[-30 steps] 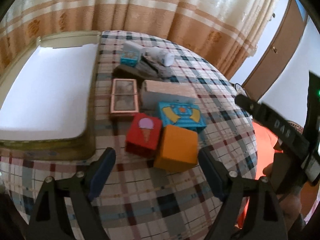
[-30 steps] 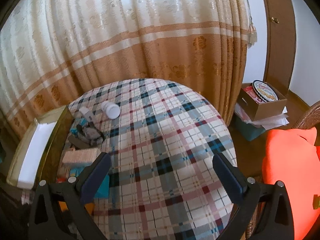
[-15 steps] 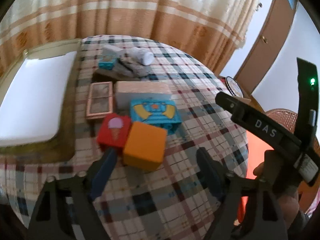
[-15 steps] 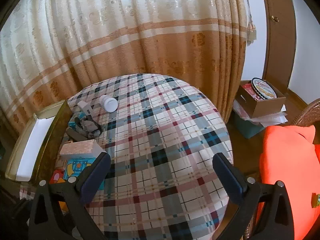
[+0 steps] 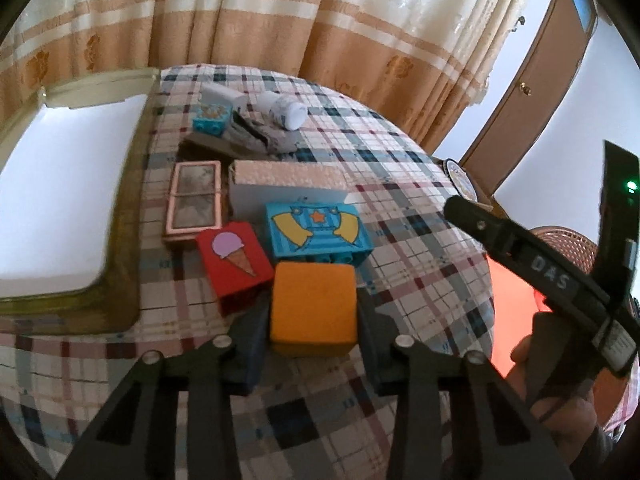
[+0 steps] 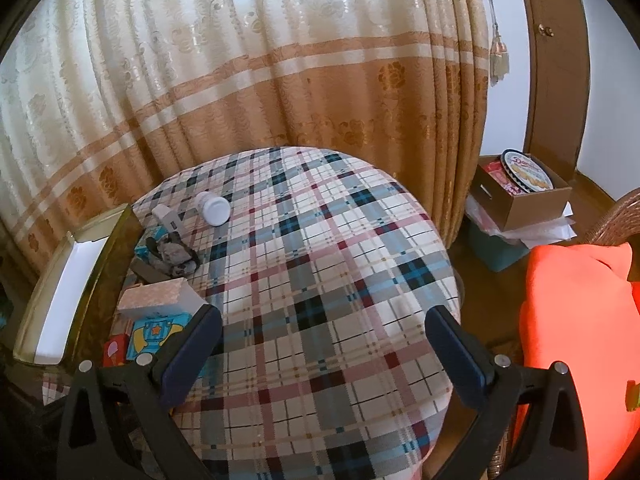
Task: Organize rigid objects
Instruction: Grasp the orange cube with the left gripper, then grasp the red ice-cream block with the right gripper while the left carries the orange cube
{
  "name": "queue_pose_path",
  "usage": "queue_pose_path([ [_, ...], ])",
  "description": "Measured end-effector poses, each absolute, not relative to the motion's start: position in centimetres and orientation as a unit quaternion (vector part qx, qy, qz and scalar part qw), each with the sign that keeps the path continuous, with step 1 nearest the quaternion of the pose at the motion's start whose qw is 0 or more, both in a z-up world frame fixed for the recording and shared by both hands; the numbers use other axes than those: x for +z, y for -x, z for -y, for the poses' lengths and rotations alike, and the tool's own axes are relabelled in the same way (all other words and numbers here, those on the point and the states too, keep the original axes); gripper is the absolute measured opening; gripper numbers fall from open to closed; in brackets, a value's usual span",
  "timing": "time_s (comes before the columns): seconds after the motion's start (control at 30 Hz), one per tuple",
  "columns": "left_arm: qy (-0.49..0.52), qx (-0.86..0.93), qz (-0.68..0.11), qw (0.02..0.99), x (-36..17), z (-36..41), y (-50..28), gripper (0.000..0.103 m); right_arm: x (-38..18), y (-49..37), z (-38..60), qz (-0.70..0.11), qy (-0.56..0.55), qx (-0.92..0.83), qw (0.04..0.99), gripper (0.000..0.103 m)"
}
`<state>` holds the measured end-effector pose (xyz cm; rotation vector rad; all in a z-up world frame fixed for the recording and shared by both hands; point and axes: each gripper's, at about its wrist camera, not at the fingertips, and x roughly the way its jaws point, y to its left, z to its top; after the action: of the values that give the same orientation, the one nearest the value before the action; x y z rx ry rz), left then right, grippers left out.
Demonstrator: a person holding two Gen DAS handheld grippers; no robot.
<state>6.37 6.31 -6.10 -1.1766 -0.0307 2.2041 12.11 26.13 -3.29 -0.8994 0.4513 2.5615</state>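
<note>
— Between the left gripper [image 5: 313, 322] pads sits one orange cube [image 5: 313, 307]; both press its sides?

— Yes, clamped; just beyond it one red ice-cream block [image 5: 235, 263] and one blue robot block [image 5: 318, 231]; farther, one white bottle [image 5: 287, 111].

— Right gripper [image 6: 323, 354]?

— Jaws wide apart, holding nothing, over the plaid tablecloth [image 6: 320, 280].

The left gripper [image 5: 313, 320] has its two fingers pressed on both sides of the orange block [image 5: 313, 307]; the red block [image 5: 236, 265] with an ice cream picture touches it on the left; the blue block [image 5: 318, 230] sits just behind; the other gripper [image 5: 560, 280] is off to the right, over the edge of the checked table [image 5: 420, 232].
</note>
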Motion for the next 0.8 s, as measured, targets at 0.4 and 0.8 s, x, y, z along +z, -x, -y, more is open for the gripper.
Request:
queue_pose_path([
  [0.4, 0.434, 0.846, 0.015, 0.311, -5.1, -3.2, -7.2, 0.038, -3.7, -11.2, -22.9, -0.152, 0.338, 0.918, 0.143, 0.102],
  [0.8, 0.401, 0.868, 0.019, 0.291, -2.9, 0.3, -8.2, 0.038, -4.0, -9.7, -18.5, -0.156, 0.364, 0.917, 0.05, 0.099],
])
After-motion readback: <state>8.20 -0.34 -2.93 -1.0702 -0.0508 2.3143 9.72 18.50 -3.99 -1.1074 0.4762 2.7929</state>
